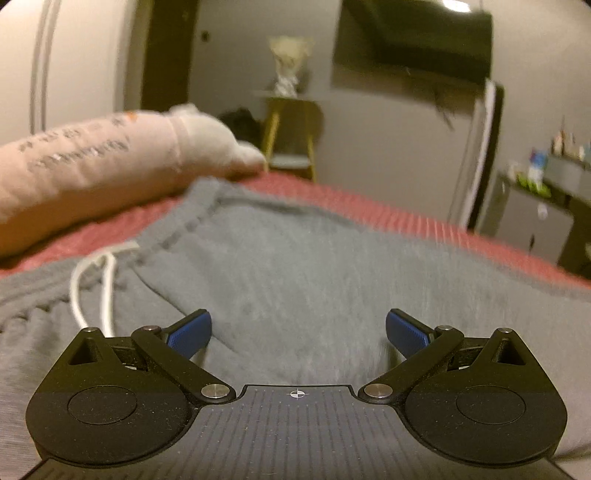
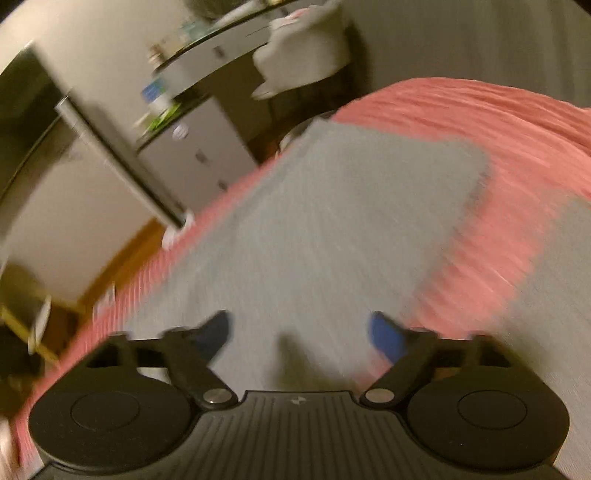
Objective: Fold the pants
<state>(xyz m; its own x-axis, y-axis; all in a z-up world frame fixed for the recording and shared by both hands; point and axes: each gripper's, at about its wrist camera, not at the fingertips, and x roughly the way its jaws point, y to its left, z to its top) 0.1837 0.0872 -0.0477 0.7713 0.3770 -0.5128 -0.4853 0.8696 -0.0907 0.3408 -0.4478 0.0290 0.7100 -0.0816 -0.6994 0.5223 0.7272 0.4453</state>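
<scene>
Dim, warm indoor light; fisheye views with dark, rounded corners.
Left wrist view slightly soft, a ceiling light (image 1: 456, 4) glaring at top; right wrist view heavily motion-smeared.

Left gripper (image 1: 298, 332) sits tilted downward, jaws spread wide, blue pads (image 1: 190, 332) at nine and three o'clock with nothing pinched between them. Right gripper (image 2: 301, 334) is rolled and angled downward, heavily blurred, its blue fingertips (image 2: 386, 336) apart, not clamping anything.
</scene>
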